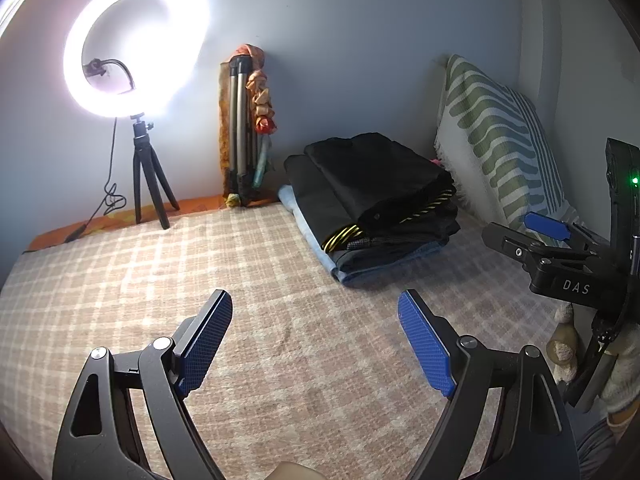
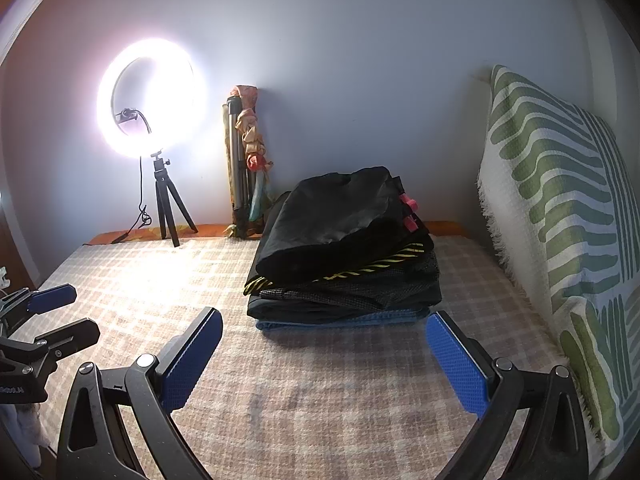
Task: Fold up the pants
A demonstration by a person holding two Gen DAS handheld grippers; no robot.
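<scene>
A stack of folded dark pants (image 1: pixel 372 196) lies on the plaid bed cover (image 1: pixel 260 320), with black pieces on top, yellow-striped trim in the middle and a blue piece at the bottom. It also shows in the right wrist view (image 2: pixel 344 252). My left gripper (image 1: pixel 316 344) is open and empty, low over the bed, short of the stack. My right gripper (image 2: pixel 324 364) is open and empty, just in front of the stack. The right gripper also shows in the left wrist view (image 1: pixel 532 236), beside the pillow. The left gripper shows at the left edge of the right wrist view (image 2: pixel 60 312).
A lit ring light on a small tripod (image 1: pixel 136 52) stands at the back left, its cable trailing on the bed. A folded tripod wrapped in cloth (image 1: pixel 244 132) leans on the wall. A green-and-white pillow (image 2: pixel 560 216) stands along the right side.
</scene>
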